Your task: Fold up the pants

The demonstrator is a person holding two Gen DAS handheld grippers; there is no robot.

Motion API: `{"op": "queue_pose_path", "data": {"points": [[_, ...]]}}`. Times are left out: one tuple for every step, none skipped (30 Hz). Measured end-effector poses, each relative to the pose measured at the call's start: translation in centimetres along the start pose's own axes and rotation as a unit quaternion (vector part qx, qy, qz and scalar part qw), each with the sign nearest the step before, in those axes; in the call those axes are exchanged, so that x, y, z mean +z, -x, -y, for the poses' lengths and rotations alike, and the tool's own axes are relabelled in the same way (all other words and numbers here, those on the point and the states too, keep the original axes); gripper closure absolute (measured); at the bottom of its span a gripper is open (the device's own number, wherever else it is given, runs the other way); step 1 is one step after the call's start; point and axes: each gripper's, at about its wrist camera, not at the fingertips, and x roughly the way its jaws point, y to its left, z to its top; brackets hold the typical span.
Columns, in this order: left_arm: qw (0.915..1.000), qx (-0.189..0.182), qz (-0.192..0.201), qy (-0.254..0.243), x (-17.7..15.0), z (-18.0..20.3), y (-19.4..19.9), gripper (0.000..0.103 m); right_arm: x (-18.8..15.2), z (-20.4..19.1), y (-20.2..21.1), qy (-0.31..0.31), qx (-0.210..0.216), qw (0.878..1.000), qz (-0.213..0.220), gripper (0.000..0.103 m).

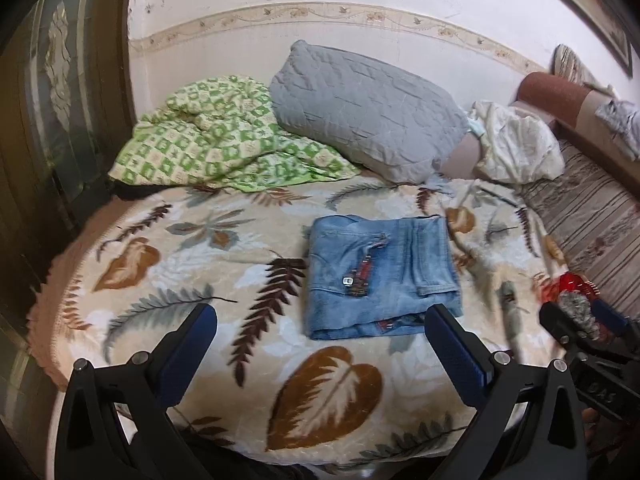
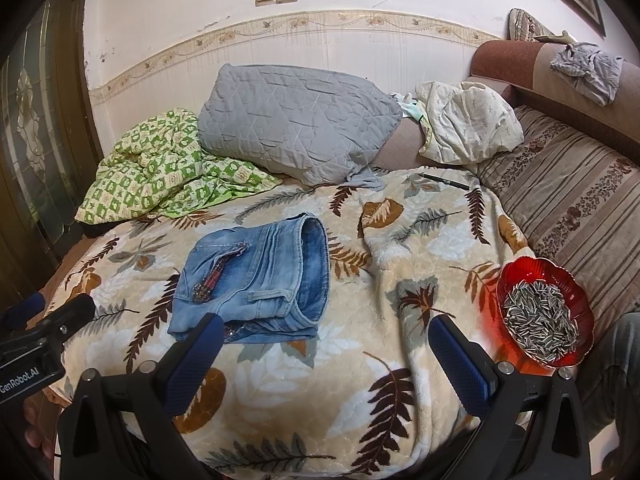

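Left wrist view, left gripper (image 1: pixel 320 344) wide apart, right gripper (image 2: pixel 326 354) likewise, both empty

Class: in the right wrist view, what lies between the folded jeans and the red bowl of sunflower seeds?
Only leaf-print blanket, rumpled into a ridge, lies between the folded jeans and the red bowl; the right wrist view shows it.

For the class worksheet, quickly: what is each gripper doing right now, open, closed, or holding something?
Left gripper: open, holding nothing, just short of the folded jeans.
Right gripper: open, holding nothing, over the leaf-print blanket.
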Motion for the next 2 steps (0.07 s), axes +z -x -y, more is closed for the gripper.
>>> {"op": "queue_pose_path", "data": {"points": [[0.9999, -0.013, -0.002, 0.004, 0.05, -0.07, 0.02, 0.0, 0.0, 0.02, -0.01, 0.0, 0.0, 1.0, 0.0, 0.0], [0.9998, -0.018, -0.002, 0.005, 0.13, -0.11, 0.04, 0.0, 0.11, 0.02, -0.07, -0.001, 0.0, 1.0, 0.0, 0.0]]}}
